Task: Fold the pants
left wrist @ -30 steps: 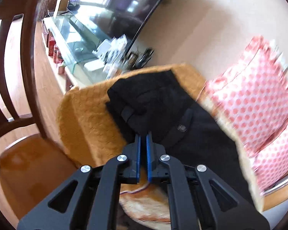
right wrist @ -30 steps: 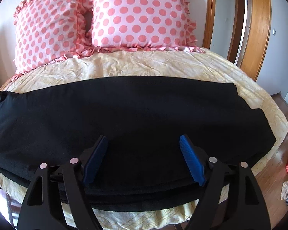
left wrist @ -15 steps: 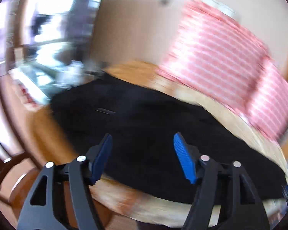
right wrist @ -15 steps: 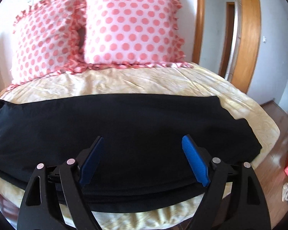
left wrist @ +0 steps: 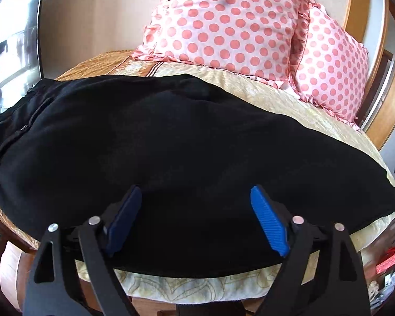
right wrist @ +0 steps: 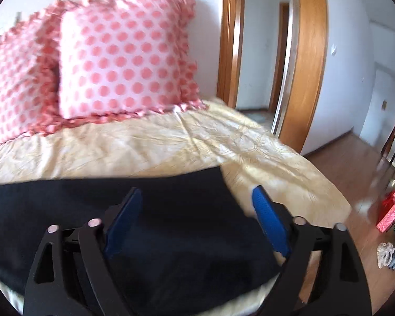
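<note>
Bedroom. A bed with a pale yellow patterned bedspread (left wrist: 297,105) fills both wrist views; two pink polka-dot pillows (left wrist: 223,23) lean against the wall at the top of each frame. A wooden door frame (right wrist: 308,60) stands at upper right of the right wrist view, with wood floor at right.

The black pants (left wrist: 184,142) lie flat across the bedspread, already doubled leg over leg into one long band. In the left wrist view the band runs from the waistband, with its zip or pocket seam, at left centre to the leg ends at right centre. In the right wrist view the hem end (right wrist: 223,184) sits at centre frame, its corner just inside the right pad.

Left gripper (left wrist: 194,221): jaws have just been opening and stand wide apart over the mid-leg cloth, nothing pinched between the blue pads (left wrist: 268,221). Right gripper (right wrist: 196,221): jaws have just narrowed slightly but remain apart, hovering over the hem end; the pads do not press on the cloth. This view is motion-blurred.

Handling judgement: the fabric looks soft, limp and fairly thick, matte rather than slick. It should be light, will sag between two hold points and will not keep an edge unsupported. The stacked layers may shear apart if only the top one is caught. Best hold appears to be both hem corners, pinching all layers at once, then carrying them toward the waistband.
</note>
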Demonstrator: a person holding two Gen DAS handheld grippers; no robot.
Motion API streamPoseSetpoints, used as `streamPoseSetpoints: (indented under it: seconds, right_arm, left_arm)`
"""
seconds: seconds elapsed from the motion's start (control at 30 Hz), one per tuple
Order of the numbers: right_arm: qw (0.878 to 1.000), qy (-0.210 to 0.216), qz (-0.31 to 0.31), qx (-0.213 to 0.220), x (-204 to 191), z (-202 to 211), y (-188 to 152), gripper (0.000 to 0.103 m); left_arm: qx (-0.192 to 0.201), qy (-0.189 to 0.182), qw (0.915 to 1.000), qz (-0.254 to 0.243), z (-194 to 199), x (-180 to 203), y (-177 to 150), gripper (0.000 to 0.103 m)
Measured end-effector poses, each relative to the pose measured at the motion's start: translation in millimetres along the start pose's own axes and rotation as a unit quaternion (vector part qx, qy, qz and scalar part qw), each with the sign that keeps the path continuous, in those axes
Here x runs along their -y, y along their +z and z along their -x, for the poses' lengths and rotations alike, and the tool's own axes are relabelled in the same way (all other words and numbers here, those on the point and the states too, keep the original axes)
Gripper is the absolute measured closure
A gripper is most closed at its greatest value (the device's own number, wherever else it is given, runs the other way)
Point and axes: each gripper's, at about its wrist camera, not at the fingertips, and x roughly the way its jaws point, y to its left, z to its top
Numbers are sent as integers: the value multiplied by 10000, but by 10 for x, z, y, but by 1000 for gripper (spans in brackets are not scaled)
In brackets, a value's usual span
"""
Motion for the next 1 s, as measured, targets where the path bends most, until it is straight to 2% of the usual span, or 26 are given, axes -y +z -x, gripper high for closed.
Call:
streamPoseSetpoints:
  seconds: [0.03, 0.07, 0.1, 0.27, 0.3, 0.33, 0.37, 0.47, 0.6, 0.7, 0.73, 0.77, 0.83, 0.93, 1.0]
  right_arm:
    - [9997, 41, -101, -196, 75, -156, 81, 38]
    - [9991, 33, -192, -371, 140, -277, 122, 43]
    - [9980, 28, -281, -564, 210, -415, 161, 43]
    - [9939, 356, -417, -958, 275, -669, 130, 45]
    - [9933, 399, -343, -1030, 238, -700, 110, 50]
    - [9931, 444, -244, -1057, 187, -703, 74, 64]
    - [9940, 394, -133, -1011, 156, -702, 79, 74]
    - [9953, 386, -51, -887, 127, -659, 133, 87]
    - [9960, 271, 40, -854, 81, -717, 223, 88]
    - [9950, 83, 176, -976, 43, -799, 219, 85]
    - [9949, 1, 138, -1004, 58, -788, 228, 76]
    - [9947, -108, 27, -1018, 97, -757, 234, 61]
    - [9953, -333, -219, -882, 205, -604, 218, 46]
    - [9942, -392, -658, -760, 389, -330, 81, 46]
    - [9911, -447, -919, -852, 498, -199, -80, 46]
  left_arm:
    - [23, 13, 10000, -21, -11, 12, -12, 15]
    - [36, 28, 10000, -34, -9, 19, -7, 14]
    - [44, 47, 10000, -52, -11, 27, -13, 13]
    - [50, 34, 9999, -89, -36, 49, -4, 7]
    - [48, 34, 9999, -100, -41, 55, -1, 5]
    - [43, 40, 9999, -131, -49, 64, -2, 3]
    - [41, 50, 9999, -158, -59, 74, -3, 3]
    - [39, 187, 9993, -308, -99, 132, 0, 2]
    - [36, 347, 9984, -453, -138, 183, 3, 2]
    - [61, 268, 9989, -369, -131, 154, 13, 2]
    - [80, 212, 9992, -323, -120, 133, 14, 2]
    - [91, 177, 9994, -297, -115, 121, 14, 2]
    - [123, 119, 9995, -268, -104, 109, 9, 2]
    - [202, 86, 9993, -302, -93, 106, -16, 2]
    - [260, 92, 9990, -350, -90, 113, -32, 2]
